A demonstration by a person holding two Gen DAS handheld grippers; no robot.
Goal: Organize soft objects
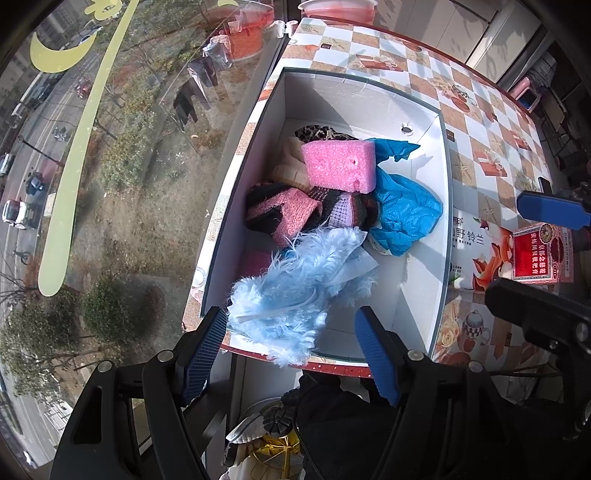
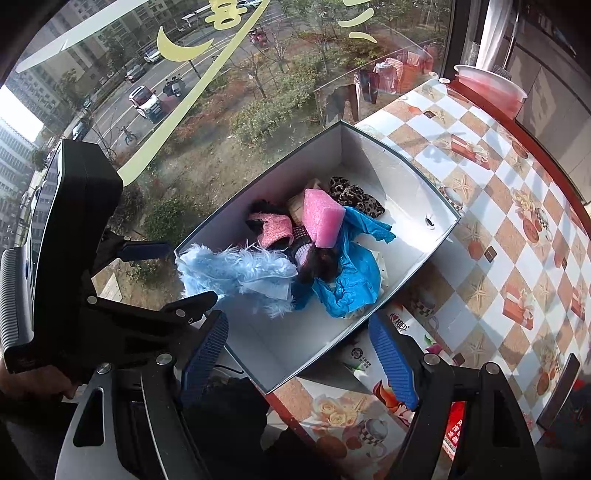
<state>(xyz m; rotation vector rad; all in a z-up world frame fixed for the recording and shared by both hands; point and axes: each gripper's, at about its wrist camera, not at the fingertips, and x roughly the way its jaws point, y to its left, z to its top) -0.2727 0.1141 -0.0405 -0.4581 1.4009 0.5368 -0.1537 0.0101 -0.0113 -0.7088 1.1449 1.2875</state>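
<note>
A white open box (image 1: 445, 221) (image 2: 406, 158) stands on the checkered table by the window. Inside lie a pink foam block (image 1: 338, 166) (image 2: 321, 218), crumpled blue sheeting (image 1: 402, 214) (image 2: 354, 277), a pink-and-black knit (image 1: 291, 214) (image 2: 273, 229), a leopard-print cloth (image 1: 325, 133) (image 2: 354, 199) and a beige piece (image 1: 291, 162). A pale blue fluffy item (image 1: 295, 291) (image 2: 236, 273) drapes over the box's near end. My left gripper (image 1: 291, 350) (image 2: 173, 277) hangs open just above that fluff, its pads apart from it. My right gripper (image 2: 299, 358) (image 1: 546, 258) is open over the box's near corner, holding nothing.
A flower-printed tissue pack (image 1: 476, 251) (image 2: 384, 365) lies against the box's long side, with a small red carton (image 1: 543, 254) beside it. A pink basin (image 1: 336, 7) (image 2: 487, 88) sits at the table's far end. Window glass (image 1: 110, 184) borders the box's other side.
</note>
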